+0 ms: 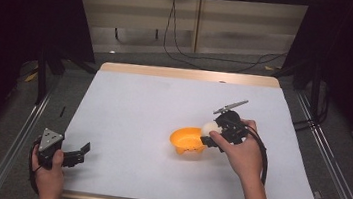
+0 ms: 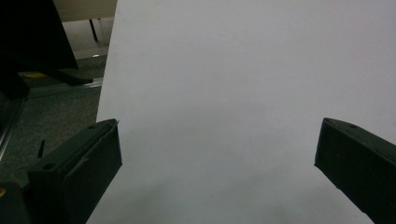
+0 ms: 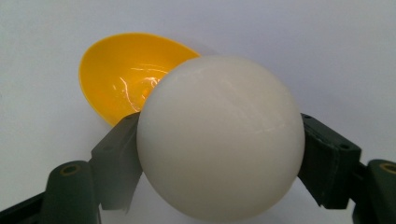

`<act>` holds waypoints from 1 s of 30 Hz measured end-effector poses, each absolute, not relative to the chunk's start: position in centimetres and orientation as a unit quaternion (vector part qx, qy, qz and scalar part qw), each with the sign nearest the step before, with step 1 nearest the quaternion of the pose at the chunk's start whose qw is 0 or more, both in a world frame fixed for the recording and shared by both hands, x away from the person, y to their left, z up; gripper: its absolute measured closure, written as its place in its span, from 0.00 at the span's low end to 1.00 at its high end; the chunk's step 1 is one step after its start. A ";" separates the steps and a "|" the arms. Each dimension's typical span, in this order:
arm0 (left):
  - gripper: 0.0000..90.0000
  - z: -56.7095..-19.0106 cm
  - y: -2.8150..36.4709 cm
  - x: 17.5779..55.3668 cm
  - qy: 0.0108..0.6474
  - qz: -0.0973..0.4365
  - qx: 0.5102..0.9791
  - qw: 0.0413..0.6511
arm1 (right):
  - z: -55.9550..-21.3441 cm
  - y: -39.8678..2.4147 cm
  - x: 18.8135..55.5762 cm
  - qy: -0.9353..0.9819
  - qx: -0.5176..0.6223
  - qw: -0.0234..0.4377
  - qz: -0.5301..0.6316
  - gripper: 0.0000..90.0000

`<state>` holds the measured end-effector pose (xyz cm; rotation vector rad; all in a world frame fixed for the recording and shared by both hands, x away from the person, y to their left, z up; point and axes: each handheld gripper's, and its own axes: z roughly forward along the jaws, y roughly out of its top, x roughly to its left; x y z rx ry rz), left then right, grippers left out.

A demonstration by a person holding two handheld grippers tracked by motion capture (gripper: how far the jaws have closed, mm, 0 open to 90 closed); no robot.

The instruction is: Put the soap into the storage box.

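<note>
Resting at the near left corner of the bench, the left tool takes no part in the work: its two black jaws stand wide apart with nothing between them, and in the left gripper view they frame only the pale, matte sheet that covers the bench top, smooth and unmarked. Further right, near the middle of the bench, the orange bowl sits open side up; it is a shallow, egg-shaped shell of glossy plastic, thin-walled, with bright glints along its inner curve in the right gripper view. Just beside its right rim, the right tool is clamped on the white ball, one dark pad pressed to each side, as the right gripper view makes plain. The ball is a smooth, round, milky sphere with a soft sheen, hard-looking and with no visible give where the pads press on it. It is carried above the bench, close to the bowl but not yet in it; in the right gripper view the bowl lies behind and to the left of the ball. As I judge it, the pickup is done and the grip looks secure, while the placing remains: the ball has to come over the bowl's hollow and be let go there
</note>
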<state>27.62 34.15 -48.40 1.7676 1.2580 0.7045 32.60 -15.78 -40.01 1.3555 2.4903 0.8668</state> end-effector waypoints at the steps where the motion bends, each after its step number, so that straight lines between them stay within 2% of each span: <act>1: 0.00 -48.4 34.1 27.6 0.501 0.281 0.704 0.417 | -40.0 -15.8 32.6 0.837 0.455 0.088 0.291 0.27; 30: 0.00 -48.4 34.2 27.7 0.502 0.278 0.704 0.419 | -40.9 -11.7 33.6 0.851 0.439 0.070 0.279 0.27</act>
